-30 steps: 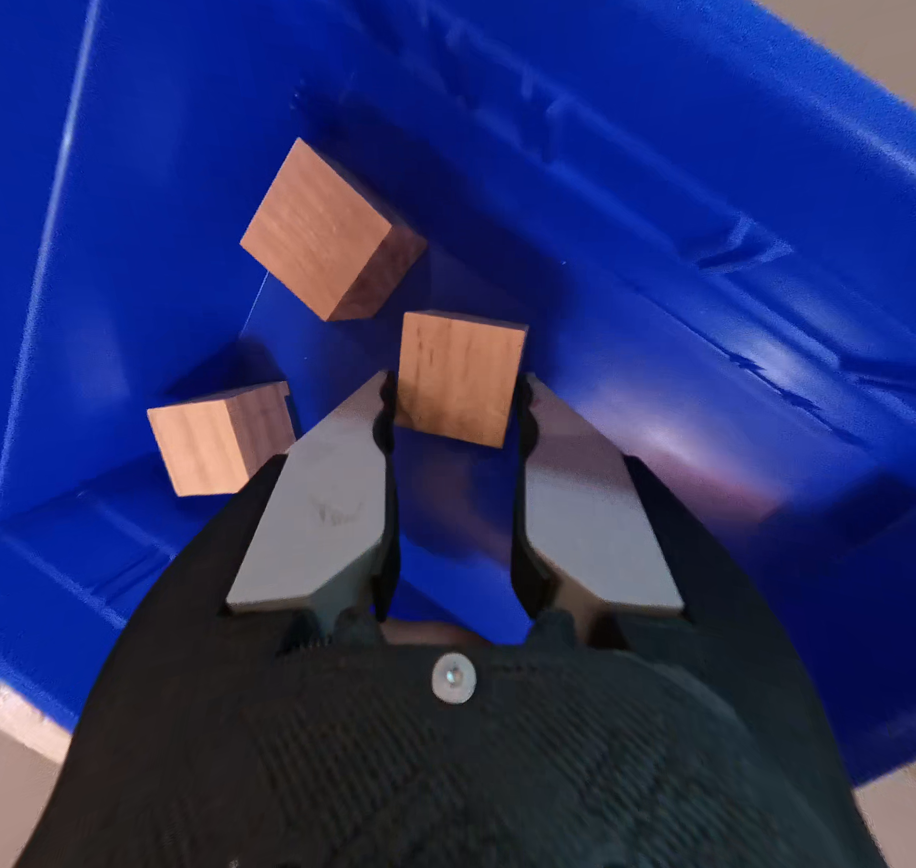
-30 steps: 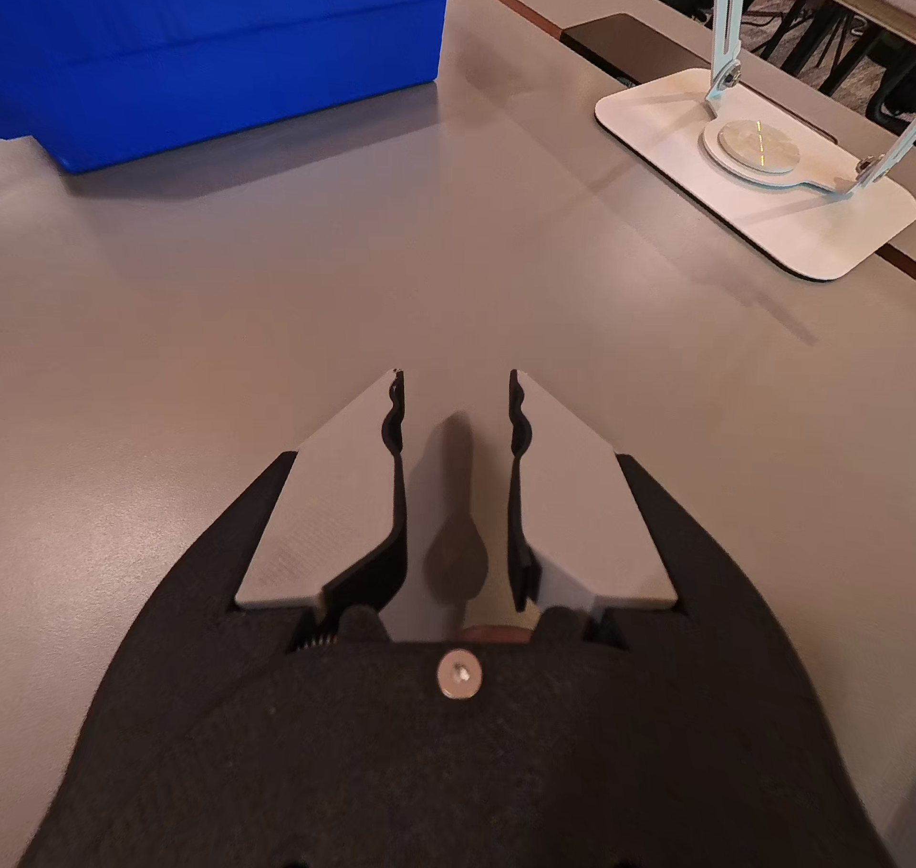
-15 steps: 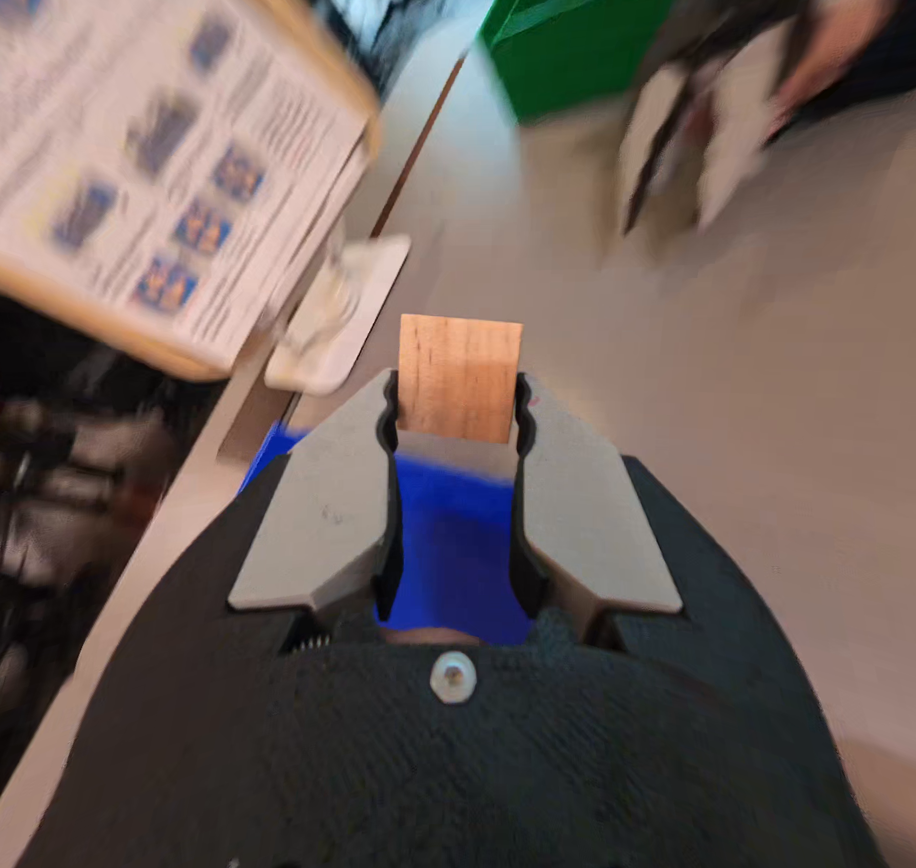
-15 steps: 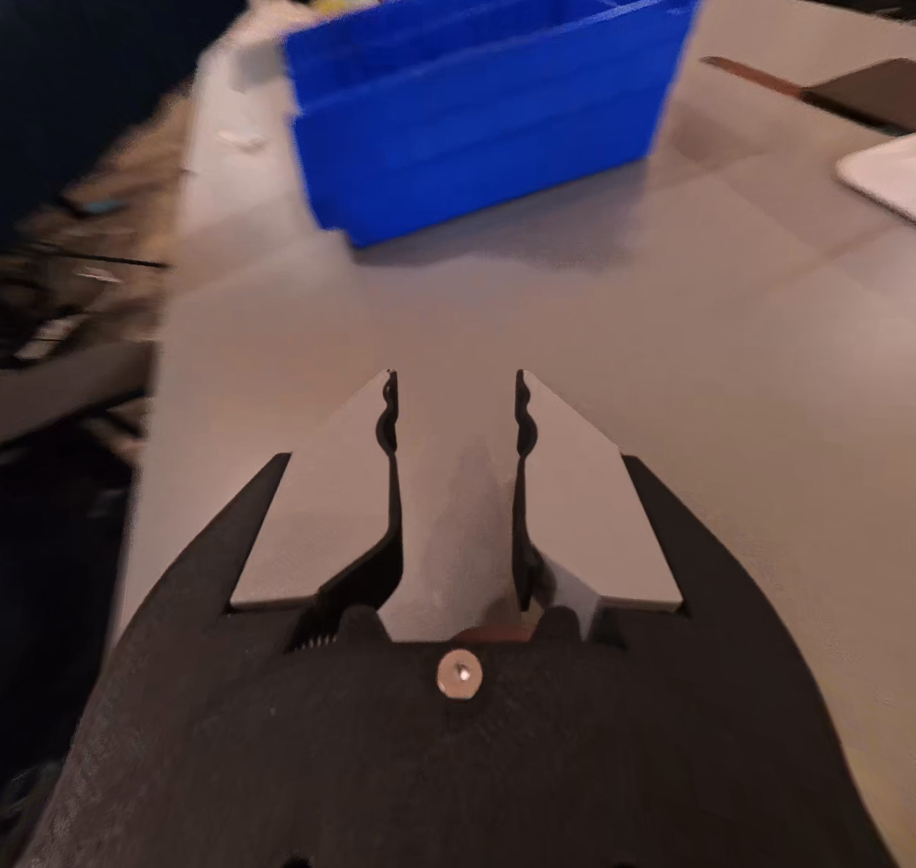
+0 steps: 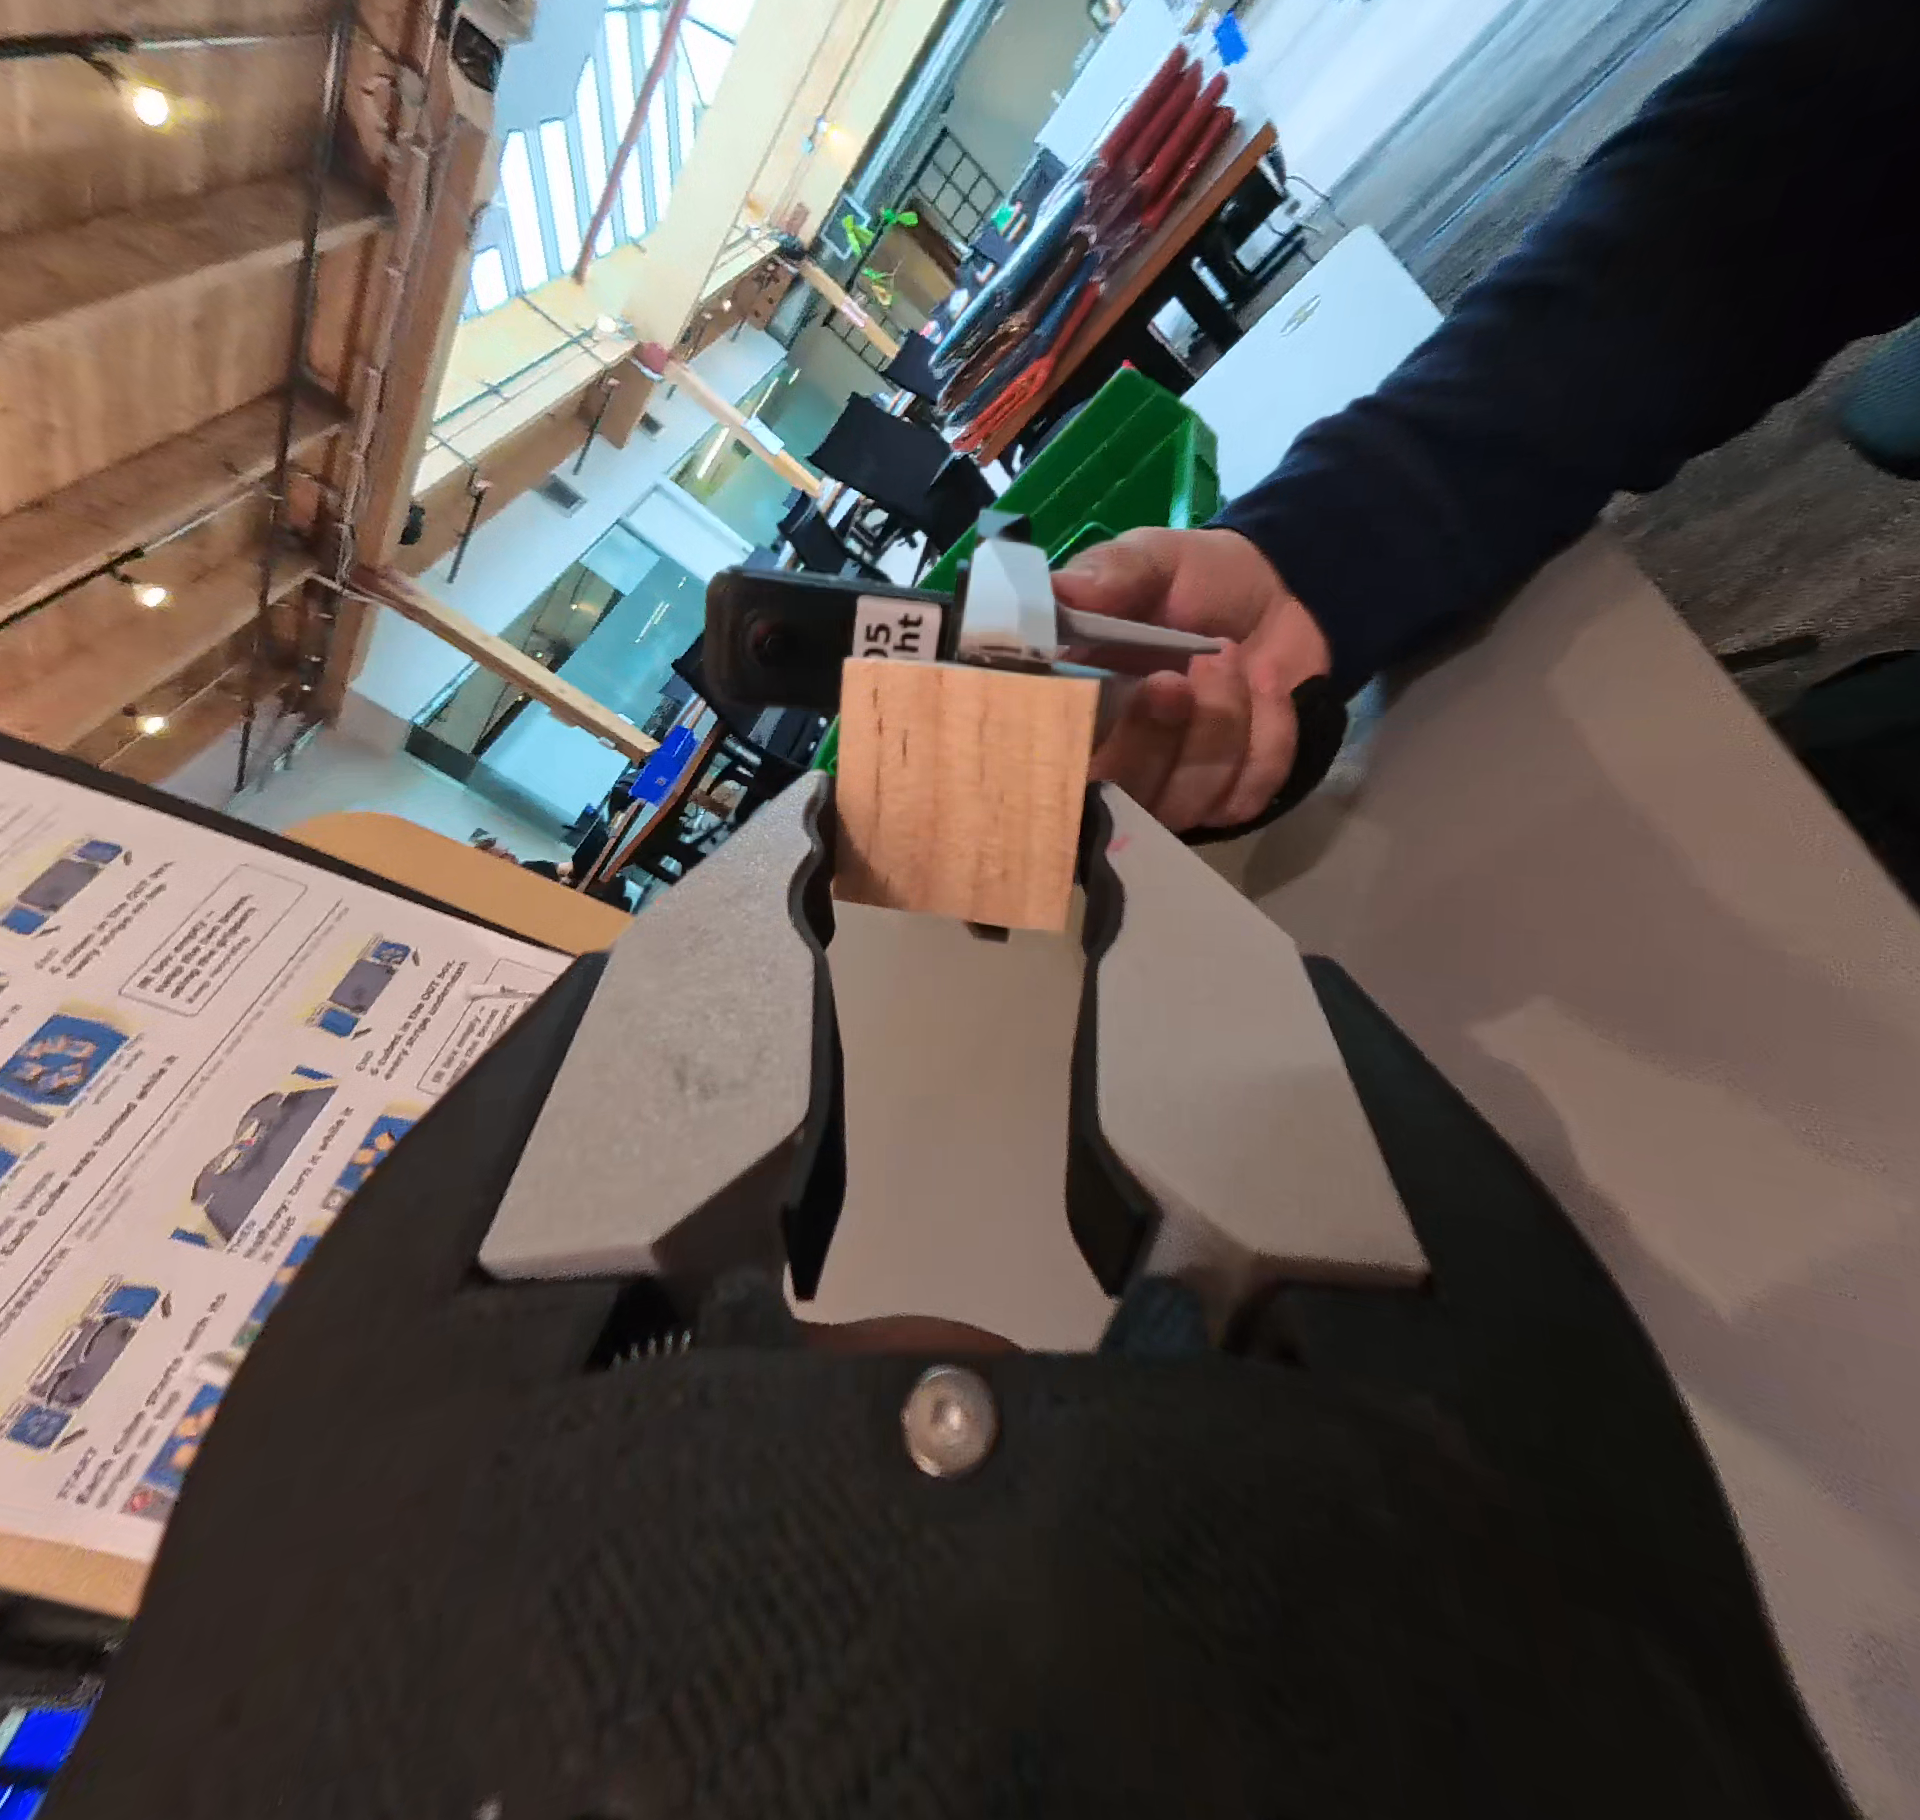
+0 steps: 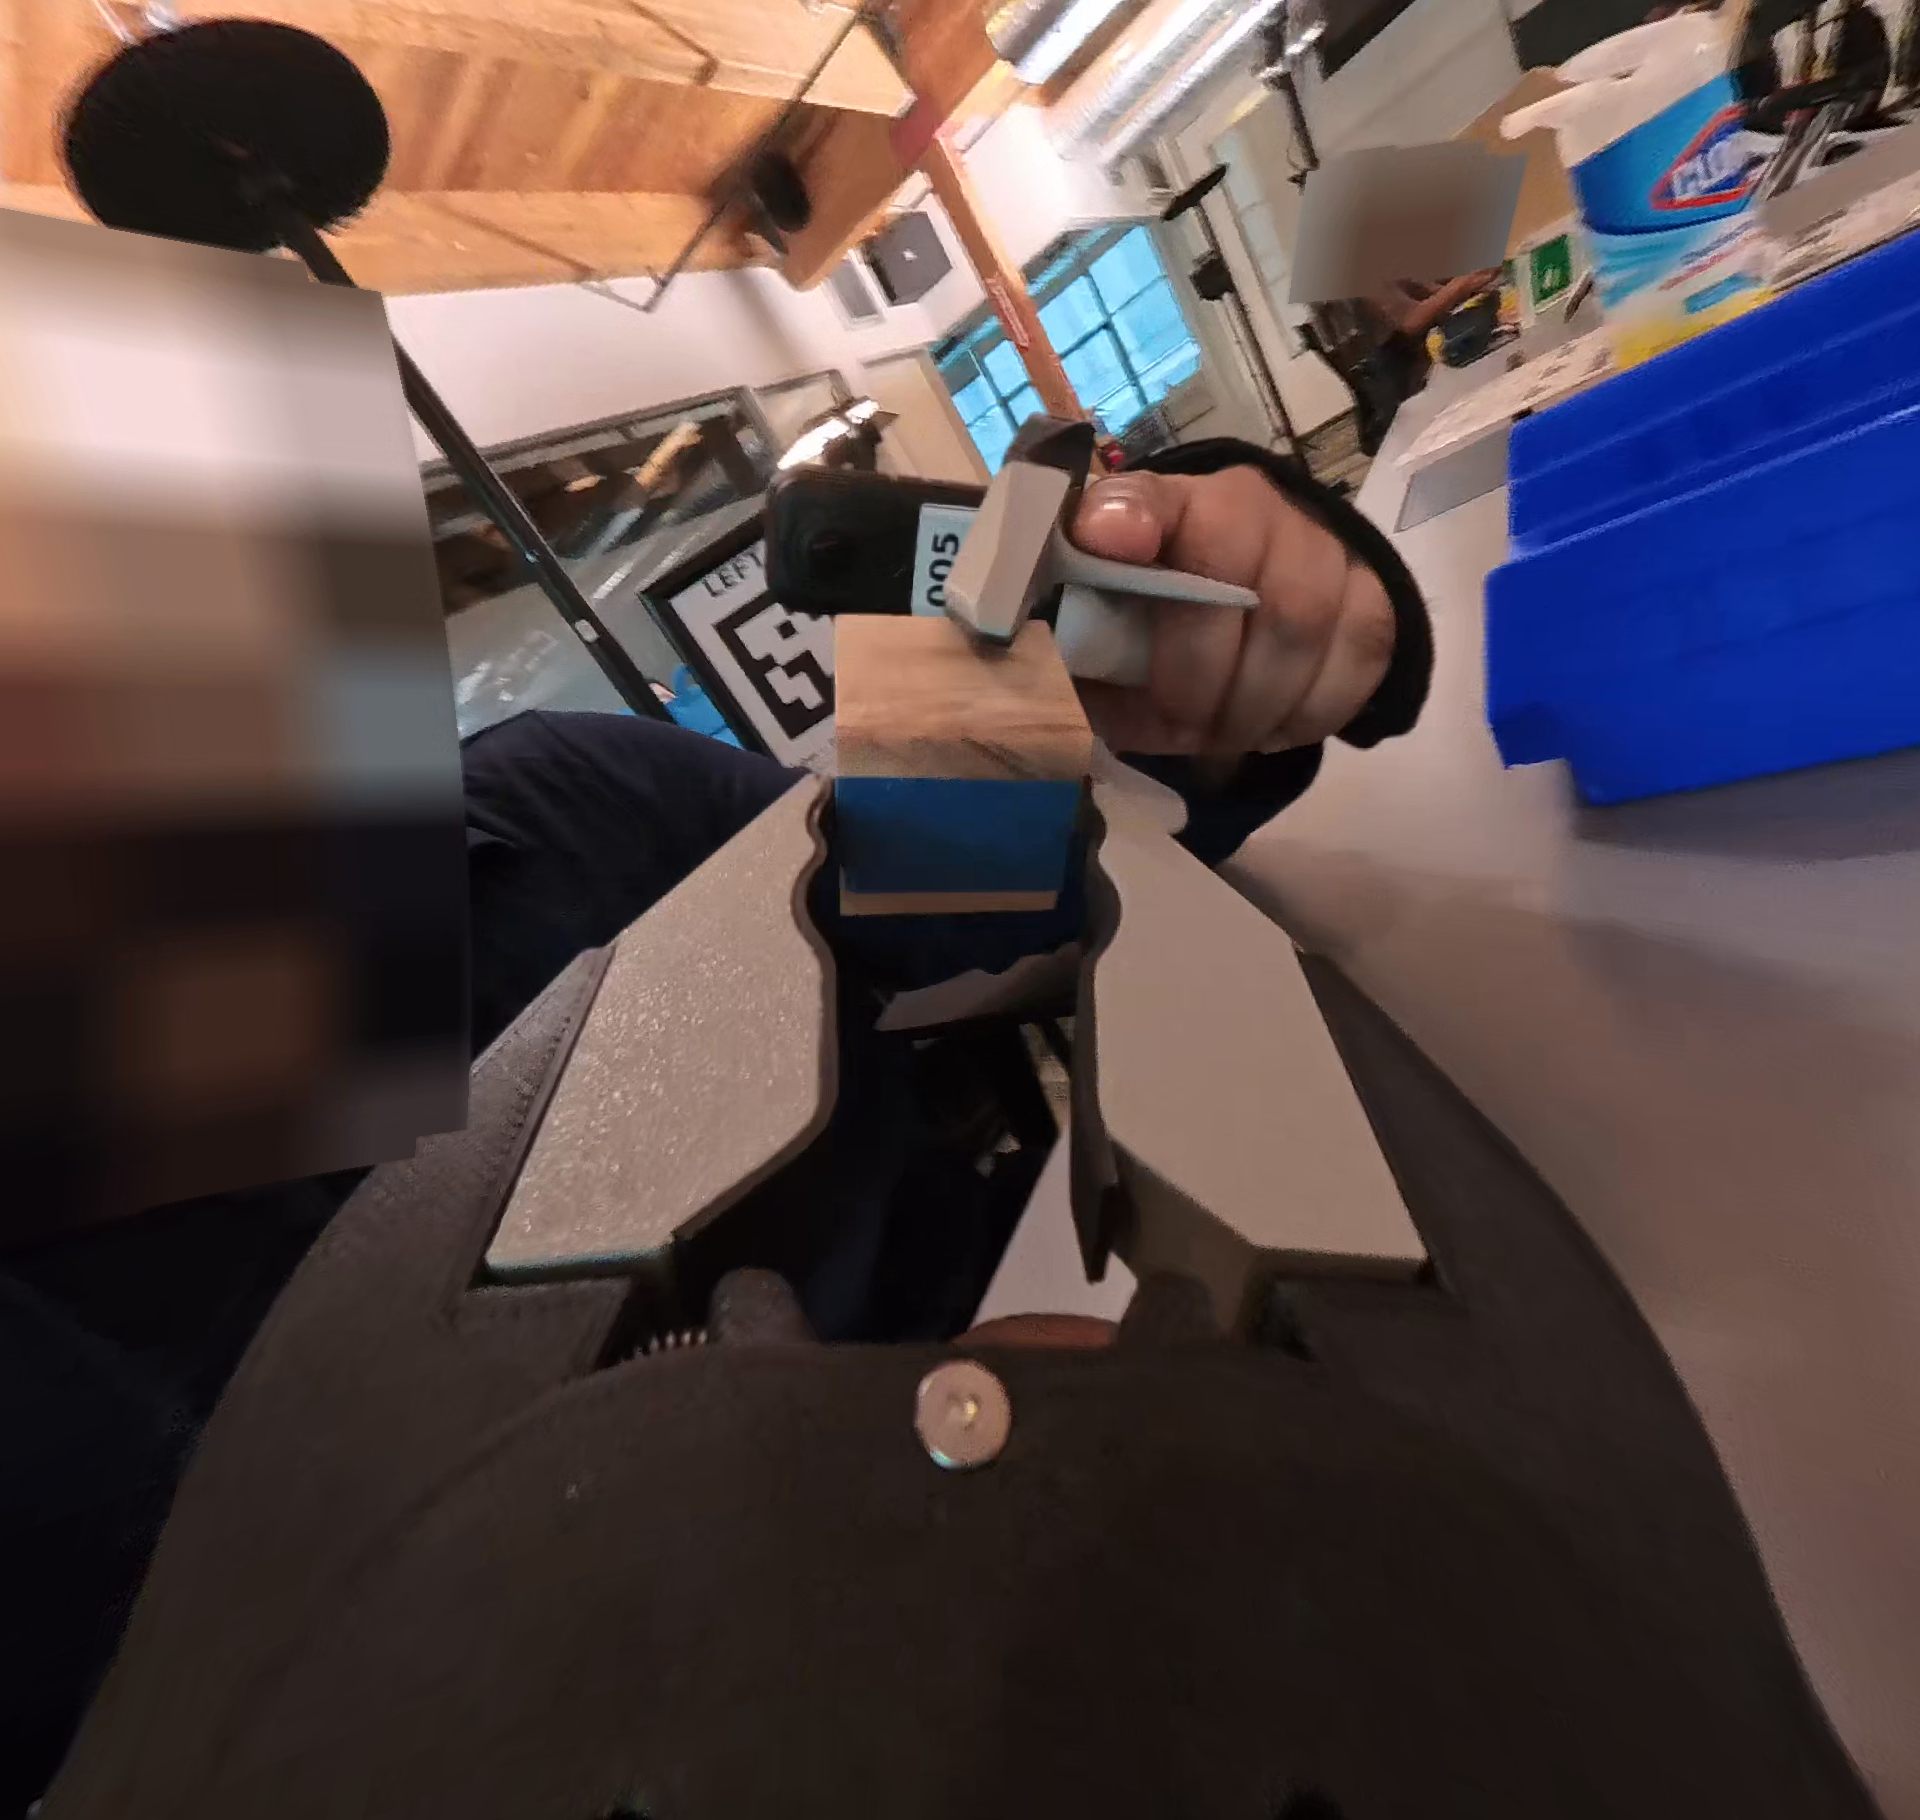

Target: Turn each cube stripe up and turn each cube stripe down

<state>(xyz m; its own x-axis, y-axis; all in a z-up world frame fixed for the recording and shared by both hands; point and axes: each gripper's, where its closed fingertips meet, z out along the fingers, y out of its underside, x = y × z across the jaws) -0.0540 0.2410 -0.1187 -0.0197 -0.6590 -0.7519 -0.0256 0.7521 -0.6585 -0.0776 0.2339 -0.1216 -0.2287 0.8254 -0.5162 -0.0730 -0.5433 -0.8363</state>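
A wooden cube (image 5: 966, 794) is held up in the air between both grippers, which face each other. My left gripper (image 5: 956, 814) is shut on its sides, and a plain wood face shows in the left wrist view. My right gripper (image 6: 961, 820) has its fingers against the cube's (image 6: 961, 710) other two sides. The blue stripe (image 6: 956, 835) faces the right wrist camera. A finger of the right gripper (image 5: 1003, 581) shows above the cube in the left wrist view. A finger of the left gripper (image 6: 1003, 565) shows above it in the right wrist view.
The blue bin (image 6: 1714, 575) stands on the grey table (image 6: 1558, 991) to the right. A printed instruction sheet (image 5: 156, 1095) stands at the left. A person's hands (image 5: 1195, 690) hold the grippers. A green bin (image 5: 1122, 482) lies beyond the table.
My left gripper lifted the cube out of the blue bin and swung it up. My right gripper rose from the table, turned to face it and now has the cube between its fingers.
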